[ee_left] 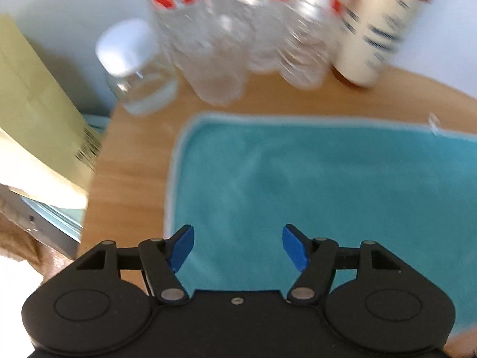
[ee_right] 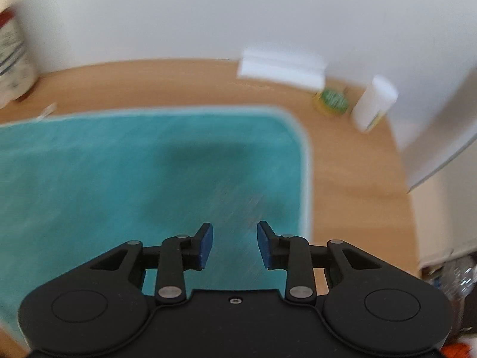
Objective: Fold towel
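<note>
- left gripper (ee_left: 238,246) is all matte black plastic across the bottom of the frame, with two round housings, each with a circle moulded in
- blue pads (ee_left: 182,247) on the fingertips, silver pivot pins on the black linkage arms
- right gripper (ee_right: 235,246) is the same build: black body, darker blue pads (ee_right: 206,246), one small screw at bottom centre

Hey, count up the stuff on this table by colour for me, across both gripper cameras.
Teal: 1, the towel.
Clear: at least 3 bottles, blurred.
Cream: 1 cup.
White: 2, box and tube.
Green: 1 lid.
Total: about 8.
</note>
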The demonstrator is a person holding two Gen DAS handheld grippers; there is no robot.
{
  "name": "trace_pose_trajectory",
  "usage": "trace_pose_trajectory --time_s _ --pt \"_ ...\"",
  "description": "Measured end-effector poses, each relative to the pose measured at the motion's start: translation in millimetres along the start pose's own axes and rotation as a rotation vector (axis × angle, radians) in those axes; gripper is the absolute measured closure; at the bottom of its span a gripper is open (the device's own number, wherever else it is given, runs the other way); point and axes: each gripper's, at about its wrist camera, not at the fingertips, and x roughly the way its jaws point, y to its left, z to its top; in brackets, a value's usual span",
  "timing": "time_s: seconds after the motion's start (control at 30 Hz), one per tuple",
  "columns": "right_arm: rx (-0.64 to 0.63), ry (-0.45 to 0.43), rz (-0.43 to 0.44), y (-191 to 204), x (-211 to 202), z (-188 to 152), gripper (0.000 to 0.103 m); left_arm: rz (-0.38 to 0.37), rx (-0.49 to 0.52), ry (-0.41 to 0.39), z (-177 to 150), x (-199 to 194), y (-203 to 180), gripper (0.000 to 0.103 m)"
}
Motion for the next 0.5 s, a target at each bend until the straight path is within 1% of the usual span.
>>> trace_pose_trajectory --time_s 0.07,0.17,0.27,0.33,0.4,0.43,0.5 --pt "0.022 0.016 0.011 5.6 -5.4 -16.9 0.066 -0.004 0.01 0.016 -15.0 -7.6 2.4 0.036" --pt "0.069 0.044 -0.012 9.5 -7.2 -37.1 0.066 -0.01 -0.028 0.038 -34.0 -17.0 9.8 0.035" --pt "0.108 0.057 -0.038 13.8 -6.1 -49.4 0.066 0.048 -0.09 0.095 -50.3 -23.3 17.9 0.035" --pt "0.128 0.058 -0.056 16.9 -3.8 -53.4 0.066 0.036 -0.169 0.128 -57.5 -22.0 30.9 0.034" --pt "0.139 0.054 -0.077 21.6 -2.0 -57.3 0.066 0.055 -0.22 0.151 -61.0 -17.7 40.4 0.034" --pt "0.135 0.047 -0.09 25.7 -1.7 -59.0 0.066 0.053 -0.251 0.161 -62.9 -13.8 45.8 0.034" --pt "0.123 0.035 -0.114 34.0 -1.2 -61.2 0.066 0.023 -0.306 0.172 -63.3 -8.8 53.2 0.034"
